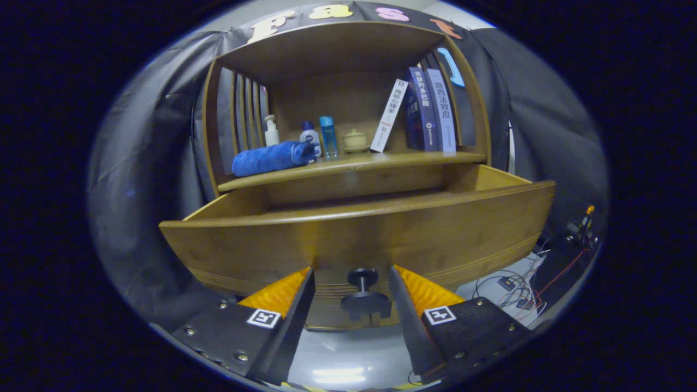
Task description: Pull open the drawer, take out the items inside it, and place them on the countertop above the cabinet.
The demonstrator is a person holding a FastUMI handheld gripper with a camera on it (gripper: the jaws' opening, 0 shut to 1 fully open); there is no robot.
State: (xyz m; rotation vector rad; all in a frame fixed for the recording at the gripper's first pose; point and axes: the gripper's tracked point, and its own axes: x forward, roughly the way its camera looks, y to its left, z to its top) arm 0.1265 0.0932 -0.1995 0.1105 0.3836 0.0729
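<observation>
- Gripper [351, 283]: 2 fingers spread, 1 on each side of the drawer knob [364, 296]. Gaps show on both sides of the knob; neither finger presses on it. Nothing is held.
- Knob: dark, round, on a short stem, fixed low at the middle of the drawer front [359, 234]. It sits between the fingertips.
- Drawer [490, 182]: stands well out from the cabinet; both side walls are visible running back to the carcass. Its interior is hidden behind the front panel from this low angle, so the contents cannot be told.
- Countertop [348, 161]: directly above and behind the drawer. It carries a rolled blue towel [272, 158], a pump bottle [270, 130], 2 small bottles [319, 136], a lidded pot [355, 140] and 3 upright books [425, 111], 1 of them leaning.
- Free space on the countertop: judged narrow, mainly along the front edge between the towel and the books.
- Step in hand: judged to be the end of the pull, with the knob let go or about to be.
- Next move: calls for backing off the knob, rising above the front panel and tipping down to sight the drawer's inside before any grasp.
- Risk: a finger catching the knob or the panel's top edge on the way up.
</observation>
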